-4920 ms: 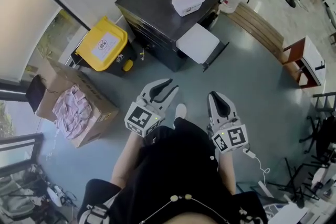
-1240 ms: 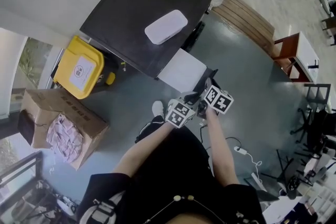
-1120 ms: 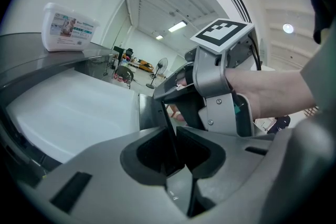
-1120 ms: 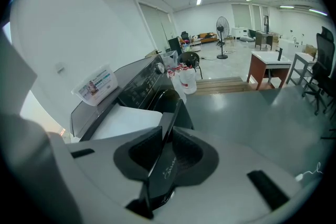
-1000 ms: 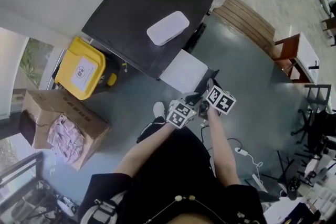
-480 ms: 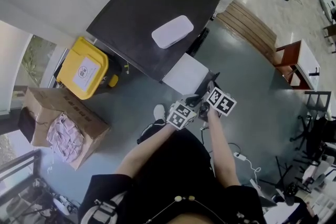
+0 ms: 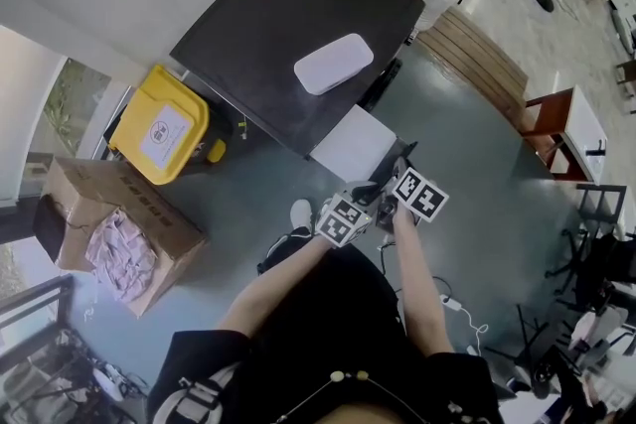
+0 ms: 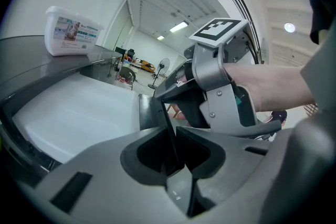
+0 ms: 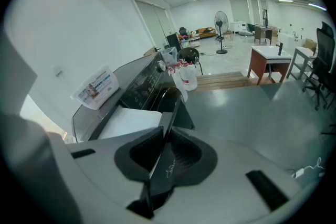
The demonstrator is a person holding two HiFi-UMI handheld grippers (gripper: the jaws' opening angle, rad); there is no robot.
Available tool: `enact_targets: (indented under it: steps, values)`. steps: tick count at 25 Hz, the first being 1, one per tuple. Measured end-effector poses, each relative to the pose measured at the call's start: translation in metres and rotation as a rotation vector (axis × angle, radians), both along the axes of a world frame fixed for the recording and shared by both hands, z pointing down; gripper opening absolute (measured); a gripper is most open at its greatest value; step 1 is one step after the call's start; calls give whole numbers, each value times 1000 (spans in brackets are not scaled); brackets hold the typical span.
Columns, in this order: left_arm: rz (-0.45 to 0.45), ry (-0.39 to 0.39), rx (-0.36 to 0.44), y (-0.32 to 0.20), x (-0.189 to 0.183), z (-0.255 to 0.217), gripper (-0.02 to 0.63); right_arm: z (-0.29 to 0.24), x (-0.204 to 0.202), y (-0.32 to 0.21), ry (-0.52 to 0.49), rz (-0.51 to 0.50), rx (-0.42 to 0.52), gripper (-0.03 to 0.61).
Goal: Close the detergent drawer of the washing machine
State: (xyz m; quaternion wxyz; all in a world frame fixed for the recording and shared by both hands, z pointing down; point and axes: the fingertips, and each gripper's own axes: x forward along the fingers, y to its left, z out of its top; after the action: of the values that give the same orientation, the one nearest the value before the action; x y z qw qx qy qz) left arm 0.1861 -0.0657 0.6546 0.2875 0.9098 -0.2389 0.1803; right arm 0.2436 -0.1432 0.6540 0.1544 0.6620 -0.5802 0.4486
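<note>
— Where is the detergent drawer [image 7: 353,142]?
— It sticks out of the front of the washing machine [image 7: 288,25], with its white tray showing. The closing looks not yet begun.
— And the claws?
— The left gripper [image 8: 173,144] pinches the drawer's thin dark front panel [image 8: 153,113] edge-on. The right gripper [image 9: 165,150] clamps the same panel just beside it.
— What is left?
— Seemingly the whole push: the person must slide the drawer in until the panel sits flush. A white tub [image 7: 333,63] rests on the machine's top, apart from the drawer.
</note>
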Motion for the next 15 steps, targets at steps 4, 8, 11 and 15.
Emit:
enact_targets:
  steps: [4, 8, 11, 15]
  values:
    - [-4, -20, 5, -1, -3, 5, 61, 1, -3, -2, 8, -6, -5, 52]
    - [-13, -15, 5, -3, -6, 4, 60, 1, -6, -3, 13, -8, -7, 52]
    - [-16, -21, 5, -4, -9, 5, 60, 0, -9, -5, 17, -10, -5, 52]
    - [-21, -26, 9, -9, -13, 5, 58, 0, -12, -9, 17, -13, -10, 52]
